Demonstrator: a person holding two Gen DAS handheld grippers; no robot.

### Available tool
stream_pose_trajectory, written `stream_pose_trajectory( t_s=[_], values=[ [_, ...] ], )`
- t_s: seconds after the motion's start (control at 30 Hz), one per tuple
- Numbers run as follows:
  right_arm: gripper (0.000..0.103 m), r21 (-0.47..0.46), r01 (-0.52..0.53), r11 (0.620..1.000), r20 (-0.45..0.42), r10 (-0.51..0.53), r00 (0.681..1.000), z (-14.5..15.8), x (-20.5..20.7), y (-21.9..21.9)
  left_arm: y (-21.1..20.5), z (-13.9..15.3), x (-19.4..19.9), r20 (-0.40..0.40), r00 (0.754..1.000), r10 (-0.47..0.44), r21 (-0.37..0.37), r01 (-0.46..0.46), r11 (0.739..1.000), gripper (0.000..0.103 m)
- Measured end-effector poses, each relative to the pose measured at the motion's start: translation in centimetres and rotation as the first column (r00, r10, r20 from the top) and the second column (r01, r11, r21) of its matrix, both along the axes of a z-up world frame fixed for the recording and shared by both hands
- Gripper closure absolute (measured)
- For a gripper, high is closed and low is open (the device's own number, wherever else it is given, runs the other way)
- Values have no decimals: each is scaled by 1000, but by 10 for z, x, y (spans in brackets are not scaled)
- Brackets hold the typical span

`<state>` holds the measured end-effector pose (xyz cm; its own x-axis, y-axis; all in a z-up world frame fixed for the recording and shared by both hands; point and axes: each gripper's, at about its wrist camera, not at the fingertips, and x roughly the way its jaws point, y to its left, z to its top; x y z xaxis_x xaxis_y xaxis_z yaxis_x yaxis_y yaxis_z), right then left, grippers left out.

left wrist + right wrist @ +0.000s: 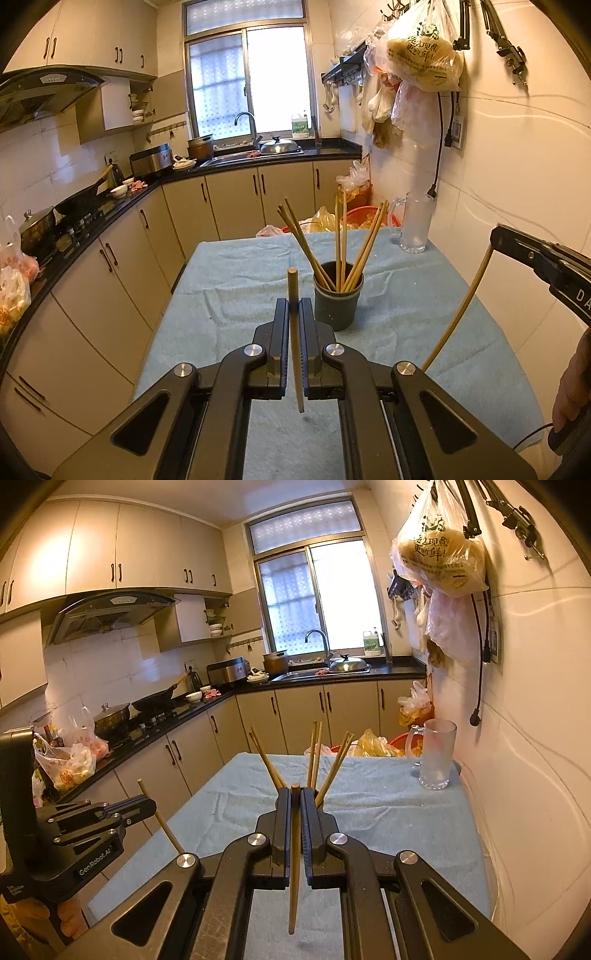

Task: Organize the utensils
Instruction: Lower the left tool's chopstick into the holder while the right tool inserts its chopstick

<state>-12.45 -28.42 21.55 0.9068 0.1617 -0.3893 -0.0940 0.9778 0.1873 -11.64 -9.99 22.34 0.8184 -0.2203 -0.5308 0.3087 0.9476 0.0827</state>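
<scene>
A dark grey cup stands on the blue towel and holds several wooden chopsticks. My left gripper is shut on one chopstick, held upright just left of the cup. In the right wrist view my right gripper is shut on another chopstick, just in front of the cup, which it mostly hides; the cup's chopsticks fan out above it. The left gripper shows at the left there with its chopstick. The right gripper shows at the right in the left wrist view.
A frosted glass mug stands at the table's far right by the tiled wall. Plastic bags hang above it. Kitchen counters with a wok run along the left. A red basin with bags sits beyond the table.
</scene>
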Motion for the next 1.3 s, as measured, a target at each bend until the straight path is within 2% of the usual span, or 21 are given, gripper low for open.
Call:
stream_pose_trajectory(
  t_s=[0.2, 0.4, 0.53, 0.83, 1.13, 1.3],
  values=[
    [97, -30, 4, 1000, 13, -3, 1000, 10, 6, 5, 1, 14, 5, -1, 1000, -24, 18, 24, 1000, 98],
    [97, -54, 12, 998, 31, -10, 999, 28, 15, 2, -1, 41, 10, 14, 998, -61, 42, 60, 997, 98],
    [97, -44, 17, 999, 43, -15, 999, 41, 26, 0, -1, 60, 20, 16, 997, -81, 6, 81, 997, 98],
    [97, 1, 22, 1000, 39, -22, 999, 62, 67, -7, -23, 94, 57, 74, 994, -79, -33, 81, 996, 98],
    [97, 51, 51, 997, 36, -53, 998, 67, 117, -25, -50, 101, 112, 70, 995, -73, -76, 78, 994, 98],
    [97, 97, 66, 993, 46, -70, 996, 65, 141, -38, -55, 98, 147, 46, 997, -54, -125, 59, 990, 98]
  ],
)
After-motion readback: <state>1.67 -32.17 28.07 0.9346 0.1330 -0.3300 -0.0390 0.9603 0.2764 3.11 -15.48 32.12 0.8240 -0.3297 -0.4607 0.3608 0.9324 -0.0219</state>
